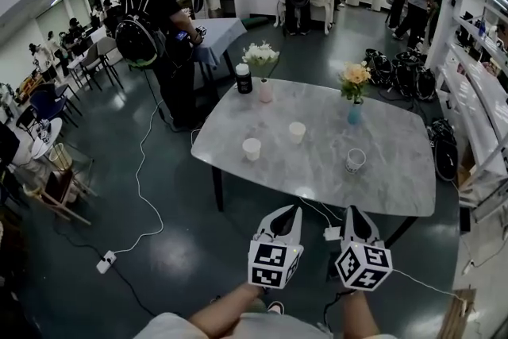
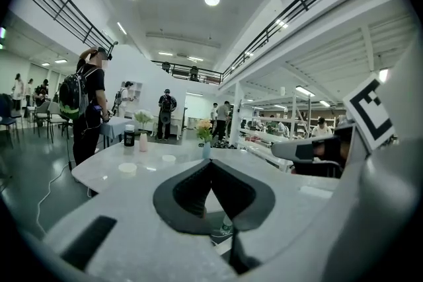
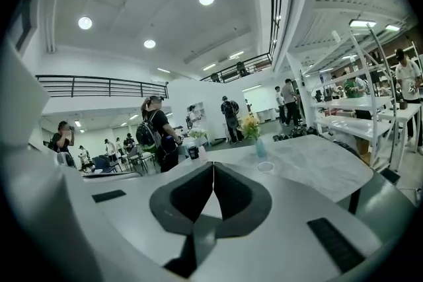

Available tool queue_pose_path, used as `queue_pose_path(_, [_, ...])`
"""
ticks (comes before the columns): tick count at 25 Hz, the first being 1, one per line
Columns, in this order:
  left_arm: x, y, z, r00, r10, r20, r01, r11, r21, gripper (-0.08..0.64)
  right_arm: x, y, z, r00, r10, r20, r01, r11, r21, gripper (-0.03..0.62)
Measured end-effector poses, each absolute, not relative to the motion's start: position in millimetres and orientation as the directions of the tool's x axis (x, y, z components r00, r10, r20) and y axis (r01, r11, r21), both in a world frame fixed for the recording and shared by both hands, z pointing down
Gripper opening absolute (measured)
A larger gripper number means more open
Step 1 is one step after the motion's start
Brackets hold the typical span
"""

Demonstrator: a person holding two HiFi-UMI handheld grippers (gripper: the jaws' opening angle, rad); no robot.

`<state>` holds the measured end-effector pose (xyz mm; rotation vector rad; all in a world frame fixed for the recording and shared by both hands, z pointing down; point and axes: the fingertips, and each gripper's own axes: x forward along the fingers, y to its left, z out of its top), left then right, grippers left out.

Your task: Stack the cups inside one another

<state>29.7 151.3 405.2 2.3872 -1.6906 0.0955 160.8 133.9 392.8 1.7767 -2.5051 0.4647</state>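
Observation:
Three cups stand apart on the grey marble table (image 1: 317,179) in the head view: a white cup (image 1: 252,148) at the left, a second white cup (image 1: 297,132) further back, and a patterned cup (image 1: 355,161) at the right. My left gripper (image 1: 290,210) and right gripper (image 1: 353,211) hover side by side short of the table's near edge, both shut and empty. The left gripper view shows its jaws (image 2: 211,162) meeting, with two cups (image 2: 127,168) (image 2: 169,158) beyond. In the right gripper view the closed tips (image 3: 213,165) point at the table, with one cup (image 3: 265,167) to their right.
At the table's far side stand a pink vase of white flowers (image 1: 264,90), a dark jar (image 1: 244,78) and a blue vase of yellow flowers (image 1: 354,113). A person with a backpack (image 1: 151,20) stands at the far left corner. Cables and a power strip (image 1: 105,261) lie on the floor.

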Motion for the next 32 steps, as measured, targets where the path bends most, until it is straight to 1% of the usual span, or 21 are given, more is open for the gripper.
queue_pose_path(8, [24, 128, 423, 0.309, -0.927, 0.211, -0.947, -0.279, 0.162, -0.005, 164, 119, 415, -0.351, -0.901, 0.254, -0.928, 0.298, -0.223, 0.005])
queue_pose_path(15, [30, 79, 422, 0.348, -0.914, 0.206, -0.934, -0.321, 0.155, -0.005, 174, 75, 414, -0.303, -0.919, 0.252, -0.942, 0.249, -0.226, 0.005])
queue_pose_path(19, [26, 37, 413, 0.360, -0.914, 0.189, -0.930, -0.335, 0.153, -0.004, 164, 39, 408, -0.300, -0.922, 0.246, -0.944, 0.250, -0.215, 0.005])
queue_pose_path(32, [-8, -95, 416, 0.409, -0.890, 0.200, -0.910, -0.383, 0.158, -0.005, 122, -90, 399, -0.272, -0.931, 0.243, -0.954, 0.227, -0.197, 0.005])
